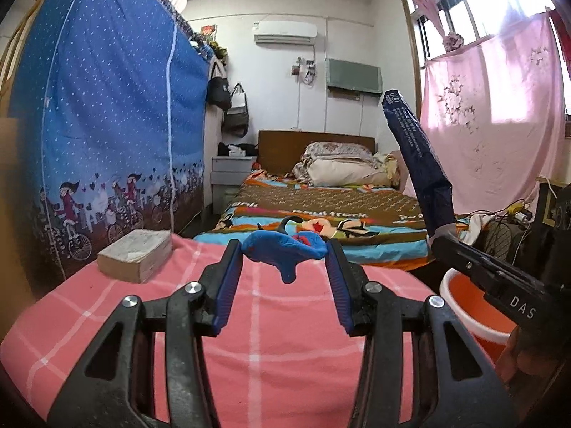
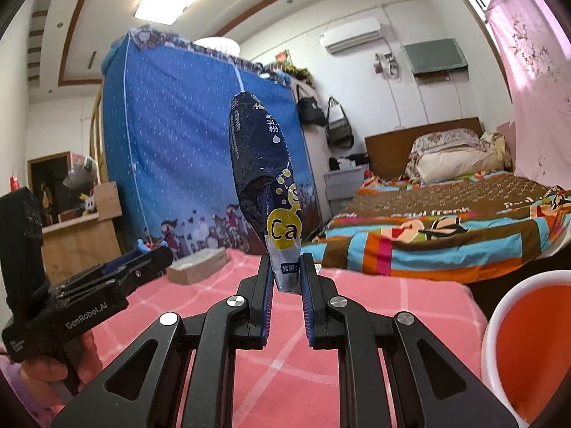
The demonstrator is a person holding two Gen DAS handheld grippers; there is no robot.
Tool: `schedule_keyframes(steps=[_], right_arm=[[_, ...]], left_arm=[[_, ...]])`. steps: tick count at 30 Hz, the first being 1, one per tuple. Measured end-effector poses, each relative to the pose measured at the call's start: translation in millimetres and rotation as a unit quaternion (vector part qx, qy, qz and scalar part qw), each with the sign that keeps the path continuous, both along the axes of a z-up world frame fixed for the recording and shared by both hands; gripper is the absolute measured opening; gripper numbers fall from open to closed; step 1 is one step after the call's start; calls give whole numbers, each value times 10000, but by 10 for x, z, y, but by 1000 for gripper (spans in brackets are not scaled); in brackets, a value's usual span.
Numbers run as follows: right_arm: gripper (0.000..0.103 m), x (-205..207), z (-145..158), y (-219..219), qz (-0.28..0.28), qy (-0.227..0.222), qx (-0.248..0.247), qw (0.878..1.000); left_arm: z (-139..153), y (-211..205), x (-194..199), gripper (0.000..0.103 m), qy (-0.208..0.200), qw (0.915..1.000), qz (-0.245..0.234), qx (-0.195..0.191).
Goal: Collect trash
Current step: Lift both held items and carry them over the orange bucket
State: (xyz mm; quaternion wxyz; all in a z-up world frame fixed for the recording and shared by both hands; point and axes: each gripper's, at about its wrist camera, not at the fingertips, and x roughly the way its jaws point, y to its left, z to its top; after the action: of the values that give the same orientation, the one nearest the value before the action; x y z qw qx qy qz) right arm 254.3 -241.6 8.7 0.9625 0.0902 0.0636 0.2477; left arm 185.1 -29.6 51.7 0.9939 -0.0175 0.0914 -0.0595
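Two pieces of trash are held: the left gripper grasps a blue wrapper, the right gripper is clenched on a dark pouch. Both should be carried right, over the orange bin, before release.

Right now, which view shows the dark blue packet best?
Right wrist view: the dark blue packet stands centred, label facing, pinched in the right gripper. Left wrist view shows only its narrow back near the frame's right edge.
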Motion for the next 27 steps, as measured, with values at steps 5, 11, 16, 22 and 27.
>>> schedule_keyframes(steps=[5,11,16,22,27], right_arm=[[13,-56,75,-119,-138,-162,103,9997],[13,-156,145,-427,-521,-364,294,9975],[13,-233,145,-751,-922,-365,424,9942],[13,-349,68,-1160,-1564,-257,443,9864],[13,-377,-51,-1530,-2100,68,578,9760]], left_arm=[[101,-201,2,51,-162,9997,-176,-83],[183,-562,48,51,-254,9981,-562,-76],[209,-931,67,51,-265,9945,-1009,31],[163,-1422,86,51,-109,9872,-1580,177],[79,-1780,122,51,227,9795,-1983,282]])
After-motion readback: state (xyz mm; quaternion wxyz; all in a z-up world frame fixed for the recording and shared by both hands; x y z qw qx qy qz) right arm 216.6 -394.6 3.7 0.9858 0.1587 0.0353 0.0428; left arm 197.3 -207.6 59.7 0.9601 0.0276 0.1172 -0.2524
